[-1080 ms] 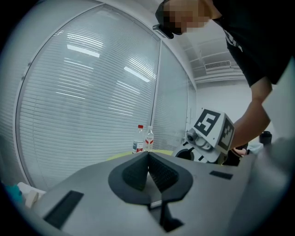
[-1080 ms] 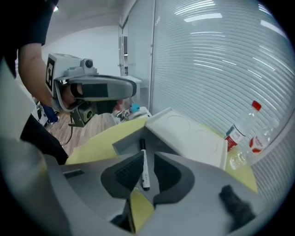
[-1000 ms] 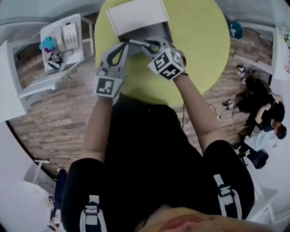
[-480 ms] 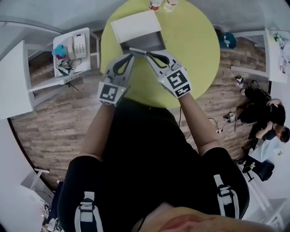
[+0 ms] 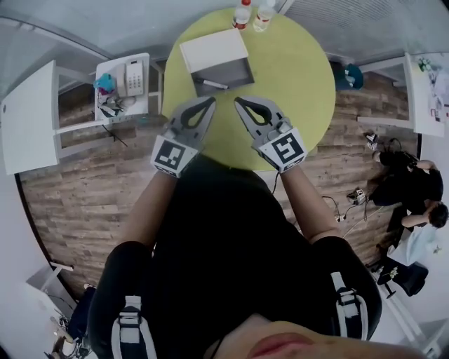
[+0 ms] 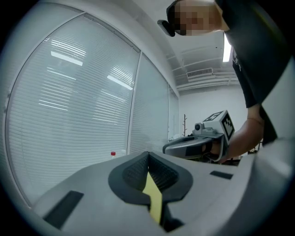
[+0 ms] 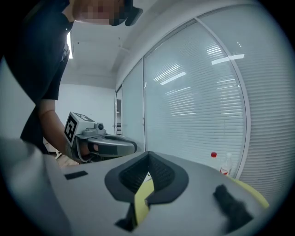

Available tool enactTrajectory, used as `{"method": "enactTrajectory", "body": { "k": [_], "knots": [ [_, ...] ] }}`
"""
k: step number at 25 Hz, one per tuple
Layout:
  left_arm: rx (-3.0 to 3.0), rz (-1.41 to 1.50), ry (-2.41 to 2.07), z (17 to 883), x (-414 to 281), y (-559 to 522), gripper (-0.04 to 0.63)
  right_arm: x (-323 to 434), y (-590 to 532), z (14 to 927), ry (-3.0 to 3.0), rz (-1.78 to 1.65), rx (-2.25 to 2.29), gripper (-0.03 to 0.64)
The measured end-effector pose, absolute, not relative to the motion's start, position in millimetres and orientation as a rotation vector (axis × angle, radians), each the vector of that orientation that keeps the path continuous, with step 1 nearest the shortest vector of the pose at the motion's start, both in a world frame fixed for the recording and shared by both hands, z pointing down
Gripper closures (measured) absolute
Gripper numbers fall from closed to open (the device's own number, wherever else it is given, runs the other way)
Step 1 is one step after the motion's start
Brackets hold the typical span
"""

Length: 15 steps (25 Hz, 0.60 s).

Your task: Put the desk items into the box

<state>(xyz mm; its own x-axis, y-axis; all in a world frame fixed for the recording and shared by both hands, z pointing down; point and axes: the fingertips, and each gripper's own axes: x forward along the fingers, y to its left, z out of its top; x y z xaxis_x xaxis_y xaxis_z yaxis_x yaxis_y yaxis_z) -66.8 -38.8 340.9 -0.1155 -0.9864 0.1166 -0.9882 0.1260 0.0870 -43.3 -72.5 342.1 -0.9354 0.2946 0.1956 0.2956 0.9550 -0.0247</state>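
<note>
An open box [image 5: 223, 73] with a grey inside and a raised white lid stands on the far part of the round yellow-green table [image 5: 302, 70]. A thin pen-like item [image 5: 210, 84] lies at its near edge. My left gripper [image 5: 210, 102] and right gripper [image 5: 238, 101] hover side by side just short of the box, apart from it. Both are shut with nothing between their jaws. The right jaws have just been closing, empty. In the left gripper view the left gripper [image 6: 148, 155] shows its pads meeting; the right gripper [image 7: 148, 155] looks the same in its own view.
Two bottles [image 5: 242, 14] stand at the table's far edge. A small side table with a telephone [image 5: 133, 73] is at the left, next to a white desk [image 5: 28, 116]. People [image 5: 414, 189] sit on the wooden floor at the right.
Both grippers have drawn back from the box's near edge toward me and risen. The pen-like item stays at the box.
</note>
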Motion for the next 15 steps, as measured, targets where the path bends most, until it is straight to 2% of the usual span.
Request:
{"method": "enactTrajectory", "body": {
  "k": [15],
  "knots": [
    [2.042,0.057,-2.245,312.1,-42.9,-36.2,0.583,-22.3,-65.4,304.2,-3.005,0.014,-0.445,0.601]
  ]
}}
